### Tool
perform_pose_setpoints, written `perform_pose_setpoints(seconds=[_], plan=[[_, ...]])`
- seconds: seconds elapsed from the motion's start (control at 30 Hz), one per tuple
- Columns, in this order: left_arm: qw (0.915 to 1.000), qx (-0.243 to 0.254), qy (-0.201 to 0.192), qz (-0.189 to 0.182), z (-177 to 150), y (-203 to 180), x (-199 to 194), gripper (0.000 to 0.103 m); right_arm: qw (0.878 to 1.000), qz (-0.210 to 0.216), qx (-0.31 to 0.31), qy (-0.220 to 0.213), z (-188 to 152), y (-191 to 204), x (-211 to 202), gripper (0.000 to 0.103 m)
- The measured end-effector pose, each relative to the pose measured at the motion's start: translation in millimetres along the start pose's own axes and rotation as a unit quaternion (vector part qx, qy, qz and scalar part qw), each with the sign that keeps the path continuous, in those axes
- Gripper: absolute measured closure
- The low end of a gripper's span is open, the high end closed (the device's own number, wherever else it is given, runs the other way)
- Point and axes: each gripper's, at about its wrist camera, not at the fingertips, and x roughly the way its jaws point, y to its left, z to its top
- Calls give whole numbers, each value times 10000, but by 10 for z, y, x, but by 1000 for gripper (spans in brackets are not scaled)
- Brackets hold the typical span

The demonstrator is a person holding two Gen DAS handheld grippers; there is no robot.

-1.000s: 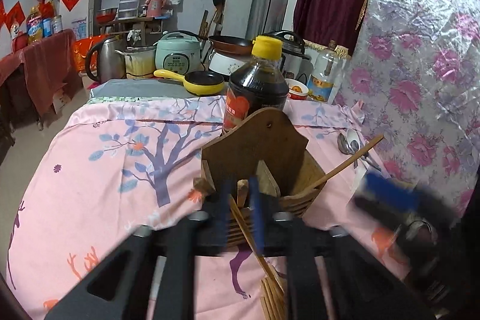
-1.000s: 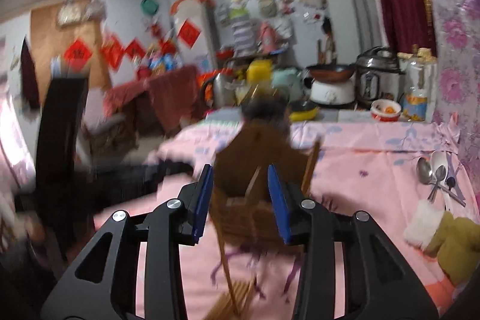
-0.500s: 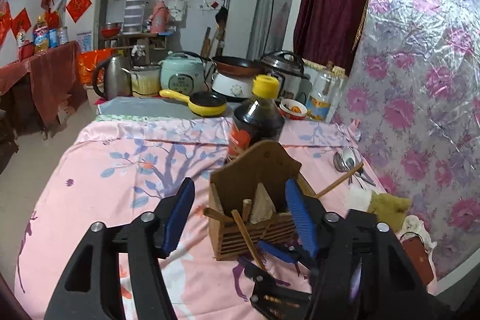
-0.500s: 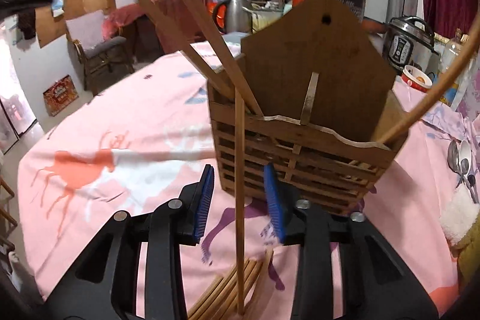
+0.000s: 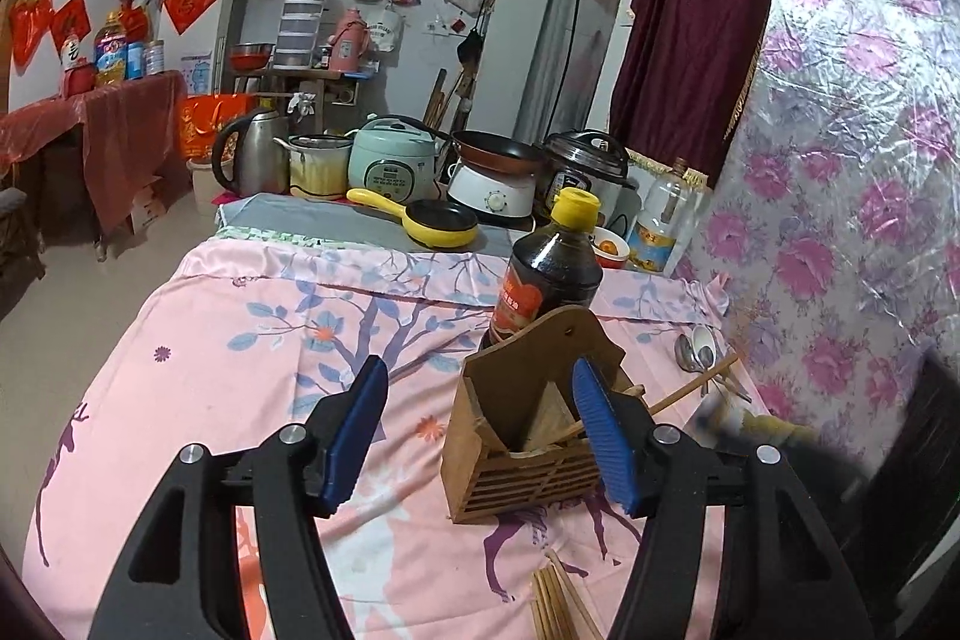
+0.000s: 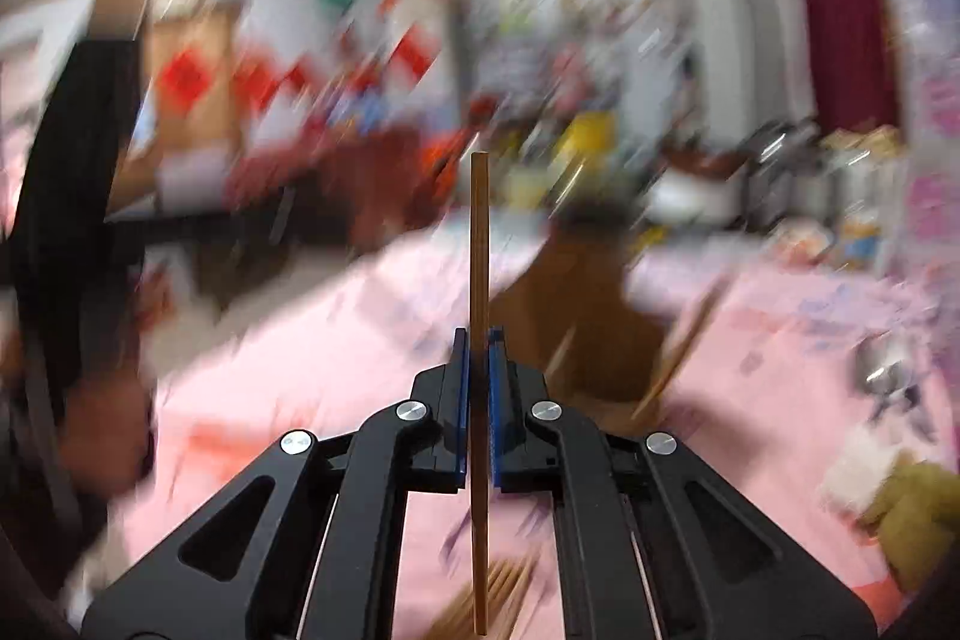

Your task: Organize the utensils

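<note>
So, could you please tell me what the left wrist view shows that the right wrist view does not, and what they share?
Only the left wrist view shows the left gripper, open and empty, plus sharp detail: the soy sauce bottle behind the wooden utensil holder and the yellow pan.

Only the right wrist view shows the right gripper shut on a single chopstick, held upright; the rest is motion-blurred.

Both show the wooden utensil holder, the pink tablecloth, loose chopsticks near the bottom edge, and metal spoons by the wall.

Both wrist views low above the table [image 5: 228,340], facing the holder [image 5: 528,436] (shared).
</note>
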Motion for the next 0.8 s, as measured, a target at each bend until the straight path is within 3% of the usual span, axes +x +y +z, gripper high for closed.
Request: perform_pose_setpoints(seconds=[0.1,0.23,0.43,0.57,0.63,0.8], plan=[[10000,-31,5,0,-11,16,-1,40,9941,-655,418,-750,183,-161,-12,97],[10000,-72,41,-16,-36,33,31,39,9855,-1171,520,-1112,244,-207,218,97],[9999,-104,63,33,-92,101,65,39,9819,-1368,435,-1234,143,-137,630,97],[9999,-135,54,72,-108,168,91,39,9831,-1440,286,-1089,1,-96,827,97],[9998,-158,52,81,-125,197,105,39,9789,-1615,140,-1248,-71,-64,816,94],[9997,-194,77,93,-183,226,130,38,9825,-1476,73,-1133,-55,-61,722,91]])
